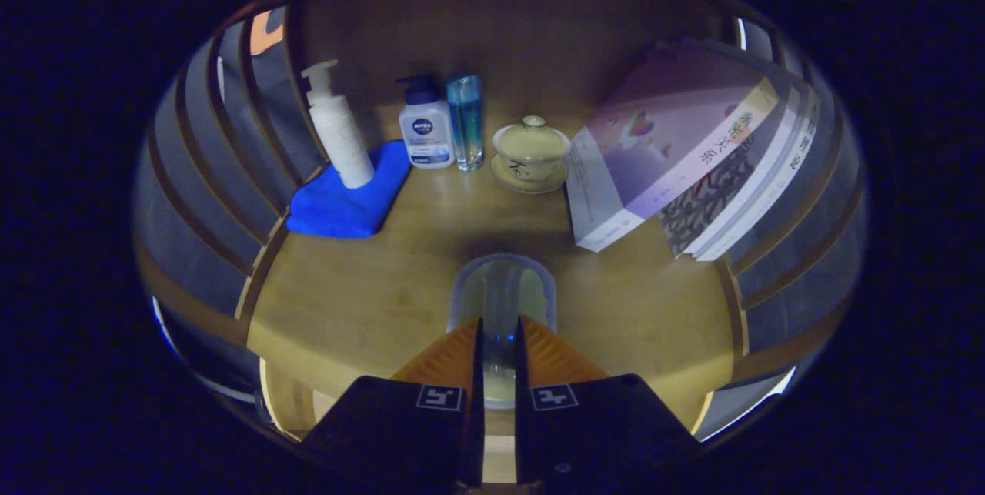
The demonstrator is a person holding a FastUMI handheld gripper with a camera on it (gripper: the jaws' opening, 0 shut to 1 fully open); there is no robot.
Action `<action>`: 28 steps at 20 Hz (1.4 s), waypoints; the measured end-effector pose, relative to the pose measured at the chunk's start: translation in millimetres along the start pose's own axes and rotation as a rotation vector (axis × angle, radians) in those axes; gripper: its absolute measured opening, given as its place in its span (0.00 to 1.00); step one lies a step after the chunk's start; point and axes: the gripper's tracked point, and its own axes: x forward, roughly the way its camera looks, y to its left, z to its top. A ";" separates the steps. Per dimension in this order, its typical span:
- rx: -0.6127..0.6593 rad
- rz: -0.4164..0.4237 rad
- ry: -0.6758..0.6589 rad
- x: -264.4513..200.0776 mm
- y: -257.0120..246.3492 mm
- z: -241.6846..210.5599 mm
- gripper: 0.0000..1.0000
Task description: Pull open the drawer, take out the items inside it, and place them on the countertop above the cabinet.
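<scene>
My gripper [499, 323] is shut on a clear plastic cup [502, 291], its two fingers pinching the near wall with only a narrow gap between them. The cup's open mouth shows just ahead of the fingertips. It is over the front middle of the wooden countertop [369, 302]; I cannot tell whether its base rests on the wood. The cup's lower part is hidden behind the fingers.
At the back of the countertop stand a white pump bottle [338, 133] on a blue cloth [346, 199], a smaller pump bottle [425, 129], a tall blue bottle [466, 122] and a lidded tea bowl [531, 152]. Books [677, 148] lean at the right. Slatted side walls [215, 156] flank the top.
</scene>
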 end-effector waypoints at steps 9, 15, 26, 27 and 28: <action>0.000 0.014 -0.079 -1.5 -2.3 0.3 0.39; -0.058 0.053 -0.188 -55.8 4.1 -16.2 0.63; -0.034 0.251 -0.402 -171.0 43.6 -105.2 0.82; -0.035 0.259 -0.429 -179.7 44.8 -113.0 0.85; -0.038 0.259 -0.452 -185.8 44.1 -122.3 0.90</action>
